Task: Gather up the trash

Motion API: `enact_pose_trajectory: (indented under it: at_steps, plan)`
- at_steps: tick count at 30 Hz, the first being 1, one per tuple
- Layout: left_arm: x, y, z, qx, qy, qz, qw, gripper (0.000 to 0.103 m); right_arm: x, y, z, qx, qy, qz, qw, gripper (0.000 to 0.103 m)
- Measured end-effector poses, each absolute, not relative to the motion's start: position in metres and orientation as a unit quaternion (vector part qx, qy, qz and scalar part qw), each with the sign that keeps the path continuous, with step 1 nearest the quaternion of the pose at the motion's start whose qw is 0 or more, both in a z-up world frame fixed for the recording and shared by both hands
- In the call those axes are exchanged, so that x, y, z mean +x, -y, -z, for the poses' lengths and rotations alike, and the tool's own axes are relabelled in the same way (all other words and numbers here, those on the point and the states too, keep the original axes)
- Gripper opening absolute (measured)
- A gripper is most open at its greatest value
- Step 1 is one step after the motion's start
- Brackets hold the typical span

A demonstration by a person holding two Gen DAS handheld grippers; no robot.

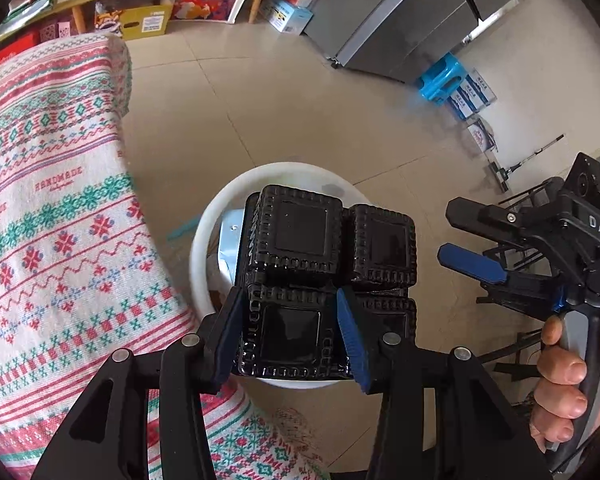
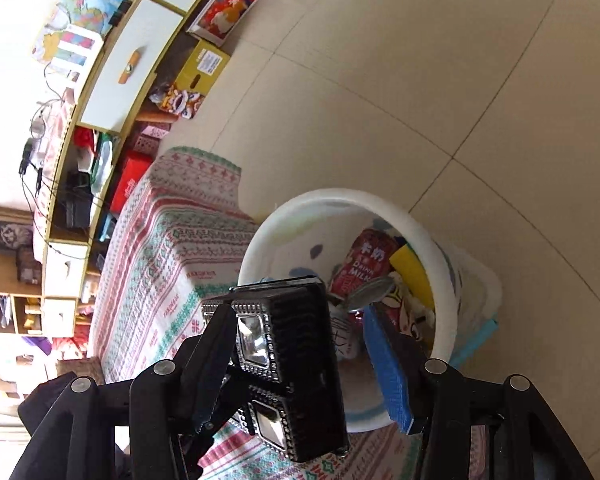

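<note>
Several pieces already lie in the bin (image 2: 440,252); my left gripper (image 1: 292,336) clenches the black tray (image 1: 300,248) above it, right gripper (image 2: 304,364) released.

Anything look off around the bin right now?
The black plastic tray sits across the white bin rim rather than down inside, tilted on edge in the right wrist view. No spill shows on the floor.

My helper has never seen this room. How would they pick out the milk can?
Find the white bin on the tiled floor beside the patterned cloth. Inside it, against the far wall, lies the red can. Unlike the yellow packet beside it, it reads DRINK MILK.
</note>
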State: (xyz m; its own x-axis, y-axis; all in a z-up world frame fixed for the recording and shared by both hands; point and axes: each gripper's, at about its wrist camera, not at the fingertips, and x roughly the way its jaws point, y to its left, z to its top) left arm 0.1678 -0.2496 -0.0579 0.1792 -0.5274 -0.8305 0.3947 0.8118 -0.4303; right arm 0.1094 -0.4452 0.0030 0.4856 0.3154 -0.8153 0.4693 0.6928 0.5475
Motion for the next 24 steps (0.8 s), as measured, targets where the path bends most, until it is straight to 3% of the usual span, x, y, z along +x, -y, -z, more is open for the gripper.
enact_pose_trajectory:
  at_steps: [10,24]
  plan:
    - [0.176,0.288,0.079,-0.024,-0.572,0.283,0.77,0.053,0.109,0.447,-0.014,0.39,-0.486,0.055,0.78,0.062]
    - [0.161,0.237,0.064,-0.045,-0.571,0.258,0.778,0.053,0.113,0.435,-0.019,0.37,-0.485,0.049,0.791,0.065]
